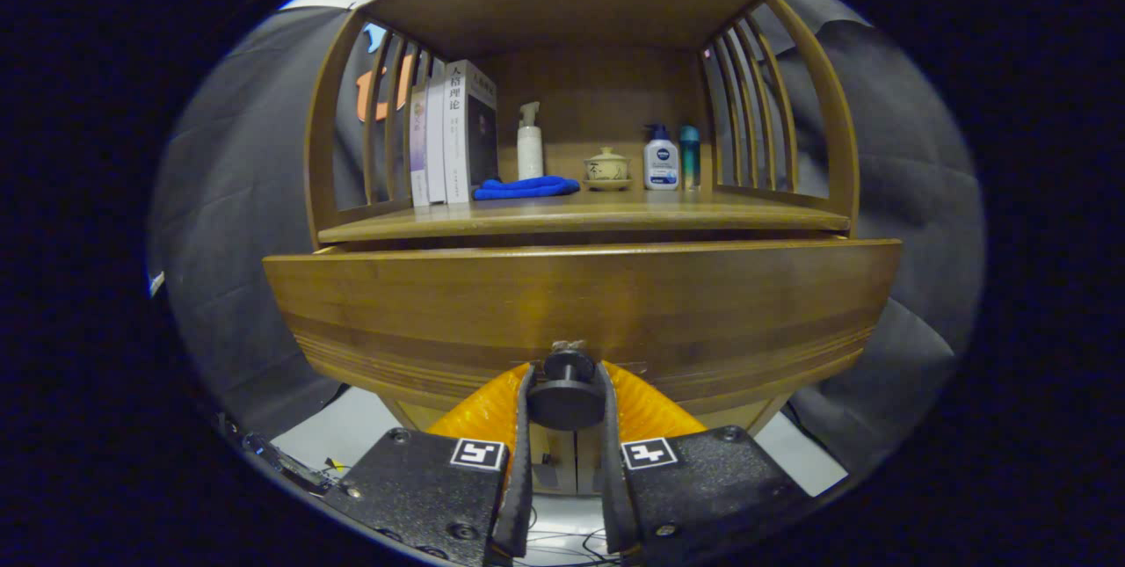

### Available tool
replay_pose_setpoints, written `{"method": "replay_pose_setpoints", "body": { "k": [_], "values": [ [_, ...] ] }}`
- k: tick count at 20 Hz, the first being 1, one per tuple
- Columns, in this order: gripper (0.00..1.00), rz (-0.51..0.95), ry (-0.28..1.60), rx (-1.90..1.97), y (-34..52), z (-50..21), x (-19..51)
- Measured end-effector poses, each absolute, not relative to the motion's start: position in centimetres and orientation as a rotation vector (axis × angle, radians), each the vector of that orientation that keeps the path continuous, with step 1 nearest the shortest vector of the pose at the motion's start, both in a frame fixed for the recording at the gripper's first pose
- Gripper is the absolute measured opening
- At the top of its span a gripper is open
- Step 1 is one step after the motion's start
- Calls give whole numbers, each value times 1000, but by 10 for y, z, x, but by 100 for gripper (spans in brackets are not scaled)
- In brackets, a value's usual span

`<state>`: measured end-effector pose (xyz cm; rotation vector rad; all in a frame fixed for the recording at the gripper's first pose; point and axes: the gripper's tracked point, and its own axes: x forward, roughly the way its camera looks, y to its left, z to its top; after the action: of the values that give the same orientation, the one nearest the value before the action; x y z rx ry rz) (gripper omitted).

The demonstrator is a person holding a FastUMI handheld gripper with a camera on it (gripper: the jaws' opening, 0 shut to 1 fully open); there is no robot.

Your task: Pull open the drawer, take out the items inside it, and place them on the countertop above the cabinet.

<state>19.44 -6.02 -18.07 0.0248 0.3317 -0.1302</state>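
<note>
While its two fingers press on either side of the round black knob (565, 391), the gripper (565, 396) is closed around that knob at the bottom middle of the wooden drawer front (580, 308). The drawer sits pulled slightly forward of the cabinet, directly below the countertop (580, 217). On that countertop, beyond the fingers, stand upright books (451, 134), a folded blue cloth (526, 188), a white spray bottle (529, 143), a small lidded cup (606, 167) and two more bottles (671, 159).
</note>
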Motion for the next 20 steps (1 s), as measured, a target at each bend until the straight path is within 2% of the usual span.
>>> {"method": "replay_pose_setpoints", "body": {
  "k": [20],
  "values": [
    [35, -58, 365, 9, -66, -183, 203]
  ]
}}
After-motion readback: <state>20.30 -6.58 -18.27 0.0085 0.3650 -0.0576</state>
